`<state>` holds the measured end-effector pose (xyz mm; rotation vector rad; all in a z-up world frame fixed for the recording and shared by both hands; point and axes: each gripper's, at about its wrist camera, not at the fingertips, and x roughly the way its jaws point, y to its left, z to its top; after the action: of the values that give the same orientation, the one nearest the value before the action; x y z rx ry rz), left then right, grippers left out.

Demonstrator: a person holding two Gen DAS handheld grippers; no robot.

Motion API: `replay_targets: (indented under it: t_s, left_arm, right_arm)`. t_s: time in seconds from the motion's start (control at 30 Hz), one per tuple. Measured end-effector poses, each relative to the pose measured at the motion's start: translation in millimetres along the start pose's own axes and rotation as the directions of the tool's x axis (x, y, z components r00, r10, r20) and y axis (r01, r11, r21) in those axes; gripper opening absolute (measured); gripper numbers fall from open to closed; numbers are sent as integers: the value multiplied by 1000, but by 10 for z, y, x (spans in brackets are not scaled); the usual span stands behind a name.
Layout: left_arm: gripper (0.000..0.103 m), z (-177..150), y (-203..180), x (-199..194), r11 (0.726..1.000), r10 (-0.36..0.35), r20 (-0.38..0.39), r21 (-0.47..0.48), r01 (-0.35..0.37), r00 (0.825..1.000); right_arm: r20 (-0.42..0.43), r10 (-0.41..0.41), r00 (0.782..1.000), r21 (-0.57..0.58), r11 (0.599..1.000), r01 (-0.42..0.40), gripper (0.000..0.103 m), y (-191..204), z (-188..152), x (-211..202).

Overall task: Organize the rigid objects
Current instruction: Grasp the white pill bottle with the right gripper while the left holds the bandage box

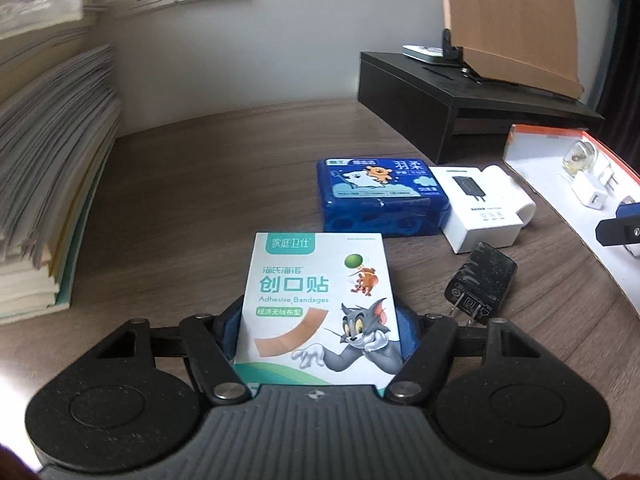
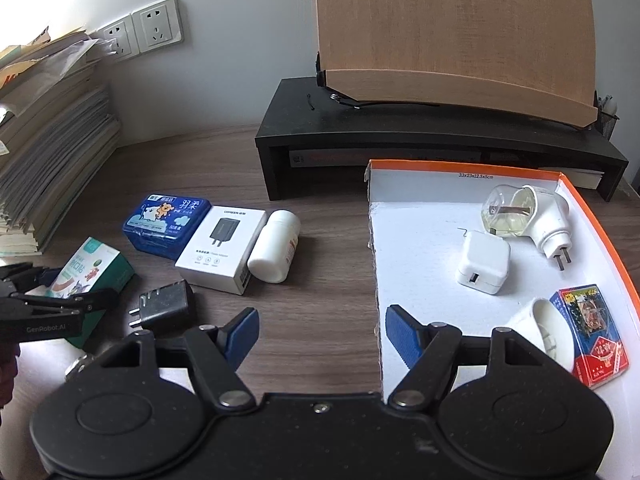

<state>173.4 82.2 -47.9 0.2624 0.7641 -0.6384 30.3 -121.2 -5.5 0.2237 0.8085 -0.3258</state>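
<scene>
Bandage box (image 1: 316, 304) sits squeezed between the two blue pads of our left gripper (image 1: 320, 336), tilted up off the wooden desk (image 1: 200, 200) — that's the left wrist view. Beyond it we count one blue tin (image 1: 380, 196), one white charger box (image 1: 478, 208) touching the tin's right side, one white bottle (image 1: 512, 196) behind that, and one black plug adapter (image 1: 480, 284) lying just right of the bandage box. One stack of papers (image 1: 48, 160) rises at the left. At the far right edge we catch a slice of the white tray (image 1: 560, 208) with its orange rim.

Over to the right wrist view: our right gripper (image 2: 320, 336) hangs with its jaws spread wide and nothing between them, above the tray's left wall (image 2: 376, 260). Only here do we see the tray's contents fully: one white cube charger (image 2: 484, 268), one plug-in vaporiser (image 2: 528, 220), one pack of playing cards (image 2: 592, 336) and one white cup-like piece (image 2: 548, 328), part hidden. This side also shows the left gripper (image 2: 52, 296) from outside, clamping the bandage box (image 2: 96, 268) at the left edge, near the black adapter (image 2: 164, 308). The black riser (image 2: 400, 140) stands behind.
</scene>
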Motion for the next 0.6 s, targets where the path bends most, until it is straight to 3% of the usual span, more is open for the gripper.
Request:
replay_targets:
  t_s: [0.17, 0.3, 0.43, 0.6]
  left_arm:
    - [72, -33, 33, -203, 990, 81, 3, -120, -80, 997]
    - [72, -42, 6, -365, 976, 137, 9, -171, -133, 991]
    - [72, -54, -28, -515, 965, 148, 24, -220, -139, 989]
    - [72, -52, -140, -635, 957, 168, 36, -246, -154, 985]
  right_arm:
    - [1, 25, 1000, 11, 1000, -25, 82, 65, 220, 283]
    - [-27, 51, 998, 14, 999, -51, 75, 112, 360, 531]
    - [-54, 47, 997, 9, 999, -47, 71, 155, 439, 700]
    - [-91, 35, 995, -18, 999, -37, 43, 179, 471, 875]
